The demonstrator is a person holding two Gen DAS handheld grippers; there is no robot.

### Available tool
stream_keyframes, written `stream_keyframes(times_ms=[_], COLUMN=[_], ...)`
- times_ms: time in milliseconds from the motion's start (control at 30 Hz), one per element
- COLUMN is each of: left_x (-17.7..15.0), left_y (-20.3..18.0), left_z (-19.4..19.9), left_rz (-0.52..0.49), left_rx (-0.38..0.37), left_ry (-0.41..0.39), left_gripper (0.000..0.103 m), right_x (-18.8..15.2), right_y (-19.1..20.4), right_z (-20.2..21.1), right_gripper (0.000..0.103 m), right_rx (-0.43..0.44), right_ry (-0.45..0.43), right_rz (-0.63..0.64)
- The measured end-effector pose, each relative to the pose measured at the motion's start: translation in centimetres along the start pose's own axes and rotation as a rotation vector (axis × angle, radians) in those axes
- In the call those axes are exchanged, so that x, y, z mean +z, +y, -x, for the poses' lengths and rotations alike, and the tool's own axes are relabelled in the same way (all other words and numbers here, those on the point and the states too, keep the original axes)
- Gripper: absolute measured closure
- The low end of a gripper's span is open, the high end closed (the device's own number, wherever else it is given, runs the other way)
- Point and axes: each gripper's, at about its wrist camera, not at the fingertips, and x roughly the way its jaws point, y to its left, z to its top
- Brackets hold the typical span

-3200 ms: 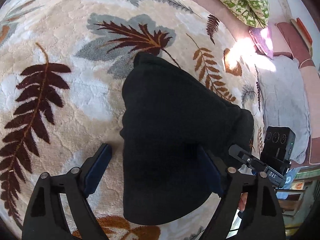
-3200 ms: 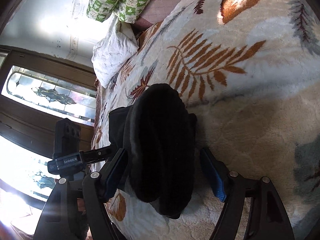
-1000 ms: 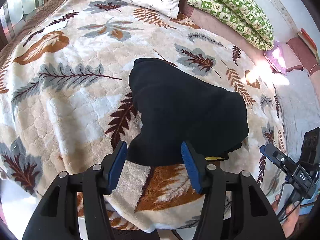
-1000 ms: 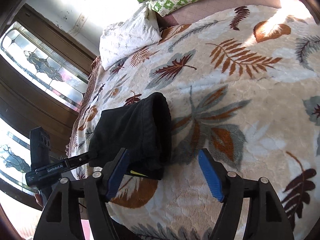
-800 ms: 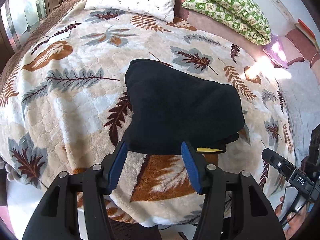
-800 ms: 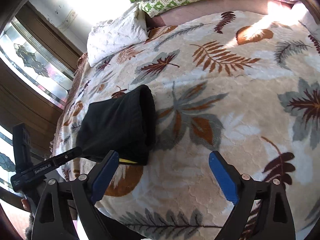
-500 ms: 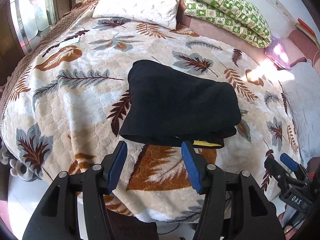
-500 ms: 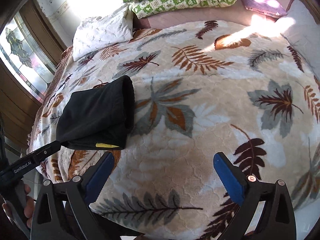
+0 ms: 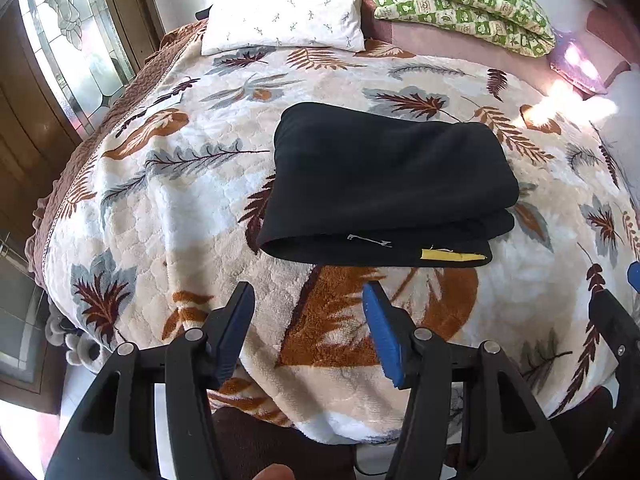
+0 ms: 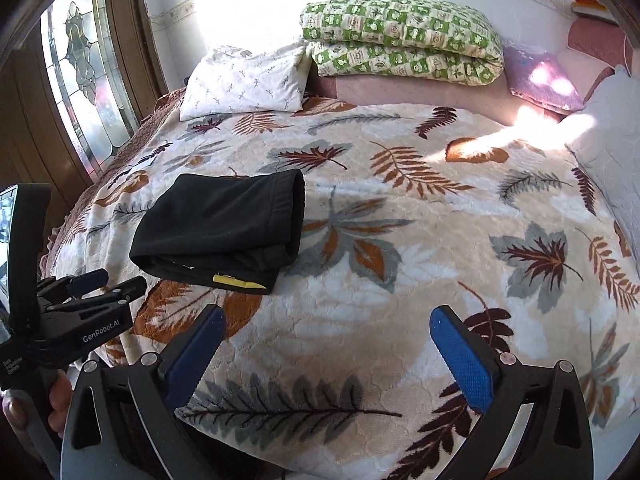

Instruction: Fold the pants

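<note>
The black fleece pants (image 9: 384,176) lie folded into a compact, roughly rectangular bundle on the plush cream blanket printed with brown and grey leaves (image 9: 168,208), toward the near left part of the bed, with a small yellow tag (image 9: 454,255) showing at the open lower edge. The left gripper (image 9: 308,330) hangs above the blanket just short of that edge, its blue-padded fingers apart and holding nothing. The right gripper (image 10: 326,354) sits well off to the right of the bundle, its fingers spread wider and also empty. A white sprigged pillow (image 10: 246,80) and a folded green-and-white patterned quilt (image 10: 400,36) rest at the head of the bed, well apart from the pants

The fold looks finished, so the main risk is disturbance: the layers at the tagged edge are stacked loosely and slightly staggered, and a finger catching that lip would drag the top layer and open the stack. The soft pile could also let the bundle slump if pressed
</note>
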Motion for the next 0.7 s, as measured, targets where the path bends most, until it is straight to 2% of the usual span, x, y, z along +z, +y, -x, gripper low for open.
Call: stream_keyframes(times_ms=[200,467,700], left_x=[0.0,-1.0,-0.9], left_y=[0.4,0.9,-0.8], left_z=[0.4,1.0,2.0], left_rz=[0.028,0.041,-0.009], left_rx=[-0.063,-0.097,-0.124], left_ry=[-0.014,-0.03,-0.052], left_gripper=[0.048,0.048,0.048], right_x=[-0.6,-1.1,-1.5], right_y=[0.2,0.2,0.2], right_z=[-0.4,-0.4,0.0], right_gripper=[0.0,0.0,0.0], right_rx=[-0.025,-0.027,-0.038], right_ry=[0.004,-0.001,-0.011], right_rz=[0.017,0.002,0.003])
